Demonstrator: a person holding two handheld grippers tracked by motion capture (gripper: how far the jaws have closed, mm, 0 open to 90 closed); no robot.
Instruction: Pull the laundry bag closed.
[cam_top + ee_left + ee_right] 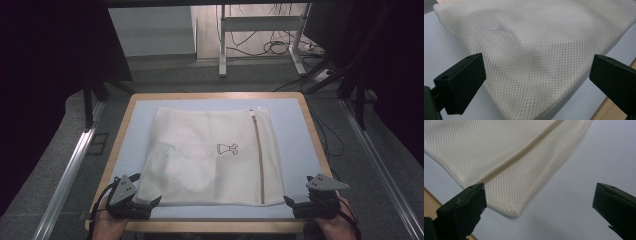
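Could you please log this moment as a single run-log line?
mesh bag flat on mat, zipper shut | left gripper open at near-left corner | right gripper open at near-right corner | no grasp

place: lab or studio | cues: black curtains, floor cables, metal rails, desk frame

White mesh laundry bag flat on table, zipper closed.

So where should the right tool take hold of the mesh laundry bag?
Probably at its near right corner, coming in low from the table's near edge. The mesh laundry bag lies flat on the blue mat, and that corner's thin seamed edge sits just ahead of the open right tool, beside the zipper.
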